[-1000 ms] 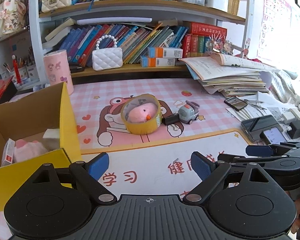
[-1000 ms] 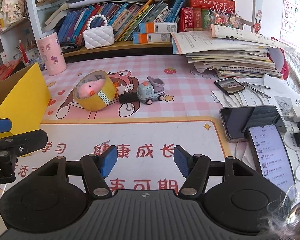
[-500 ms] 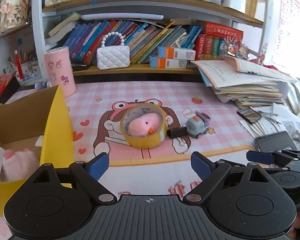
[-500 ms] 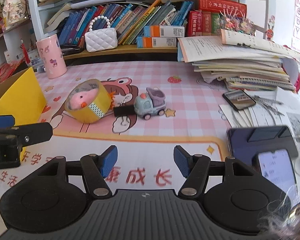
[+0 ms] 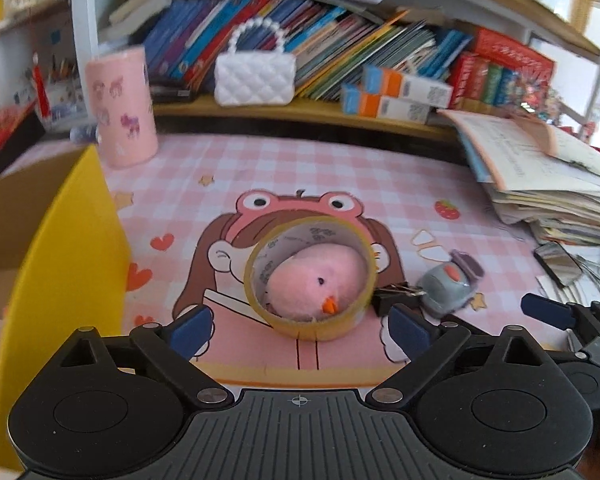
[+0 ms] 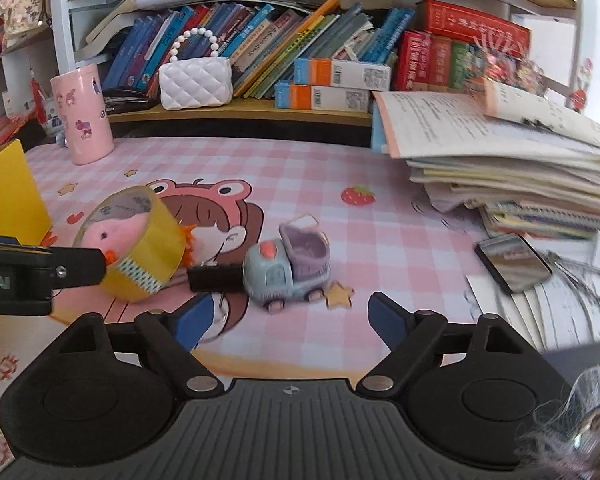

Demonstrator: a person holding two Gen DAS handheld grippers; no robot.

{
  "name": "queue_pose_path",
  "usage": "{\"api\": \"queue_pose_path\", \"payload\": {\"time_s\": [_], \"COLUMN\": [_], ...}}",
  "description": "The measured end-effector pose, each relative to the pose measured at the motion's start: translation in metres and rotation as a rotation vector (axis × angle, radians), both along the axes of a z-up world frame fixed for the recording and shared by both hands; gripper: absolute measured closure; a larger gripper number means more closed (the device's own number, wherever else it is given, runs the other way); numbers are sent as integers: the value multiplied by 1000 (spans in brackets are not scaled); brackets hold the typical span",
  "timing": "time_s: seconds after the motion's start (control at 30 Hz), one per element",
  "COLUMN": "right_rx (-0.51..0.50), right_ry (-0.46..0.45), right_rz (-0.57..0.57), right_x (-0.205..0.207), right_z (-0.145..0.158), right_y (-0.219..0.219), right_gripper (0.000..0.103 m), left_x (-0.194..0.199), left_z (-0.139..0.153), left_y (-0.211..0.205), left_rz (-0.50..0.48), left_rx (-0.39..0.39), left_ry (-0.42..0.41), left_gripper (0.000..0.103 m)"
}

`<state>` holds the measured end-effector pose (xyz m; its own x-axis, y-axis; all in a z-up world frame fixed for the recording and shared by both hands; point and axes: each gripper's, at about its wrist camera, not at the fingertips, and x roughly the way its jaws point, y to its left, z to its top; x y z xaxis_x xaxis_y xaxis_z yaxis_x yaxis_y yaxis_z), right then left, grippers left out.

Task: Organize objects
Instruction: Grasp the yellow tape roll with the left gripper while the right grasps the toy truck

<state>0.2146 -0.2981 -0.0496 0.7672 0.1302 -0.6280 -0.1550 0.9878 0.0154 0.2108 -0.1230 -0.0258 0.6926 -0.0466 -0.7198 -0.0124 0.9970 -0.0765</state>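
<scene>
In the left wrist view our left gripper (image 5: 300,326) stood low in the frame, its jaws opening with nothing pressed between them; the tape roll (image 5: 310,278), holding a pink plush chick (image 5: 314,282), lay just beyond, at frame centre. In the right wrist view our right gripper (image 6: 290,316) was also opening and held nothing, with the toy truck (image 6: 288,266) and binder clip (image 6: 215,277) just above it. The yellow box (image 5: 68,264) stood at the left edge.

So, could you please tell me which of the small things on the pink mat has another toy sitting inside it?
The yellow tape roll: a pink plush chick sits in its hole. The toy truck and black binder clip beside it hold nothing.
</scene>
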Motion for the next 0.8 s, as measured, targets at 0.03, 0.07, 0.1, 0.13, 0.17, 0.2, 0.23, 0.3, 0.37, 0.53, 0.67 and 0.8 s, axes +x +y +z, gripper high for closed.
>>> {"api": "queue_pose_path", "payload": {"time_s": [0.03,0.07,0.1,0.13,0.17,0.2,0.23,0.3,0.37,0.53,0.67,0.8], "right_rx": [-7,-12,-17,-24,-28,-29,-29,-30,-40,-41,-21,8], "right_ry": [0,1,4,11,14,16,17,24,27,35,52,60], "right_rz": [5,9,12,14,14,15,18,28,37,45,63,38], "right_x": [6,12,16,21,25,29,32,39,45,54,55,49], "right_z": [-2,-4,-6,-8,-10,-12,-14,-18,-22,-27,-27,-23], "right_y": [1,1,1,2,2,2,2,3,4,4,2,-4], "right_gripper": [19,19,19,19,19,19,19,19,19,25,41,41], "left_x": [5,10,15,19,23,27,30,34,40,49,47,32], "left_z": [-3,-6,-9,-11,-14,-16,-18,-21,-23,-28,-27,-18], "left_y": [0,1,1,0,0,-1,-1,-4,-6,-8,-10,-14], "left_rz": [12,20,23,24,25,28,32,34,29,2,-17,-60], "left_rx": [-6,-12,-18,-24,-29,-29,-29,-30,-25,-37,-19,0], "left_ry": [10,21,32,42,51,57,60,59,66,66,54,25], "left_gripper": [6,6,6,6,6,6,6,6,6,9,11,11]}}
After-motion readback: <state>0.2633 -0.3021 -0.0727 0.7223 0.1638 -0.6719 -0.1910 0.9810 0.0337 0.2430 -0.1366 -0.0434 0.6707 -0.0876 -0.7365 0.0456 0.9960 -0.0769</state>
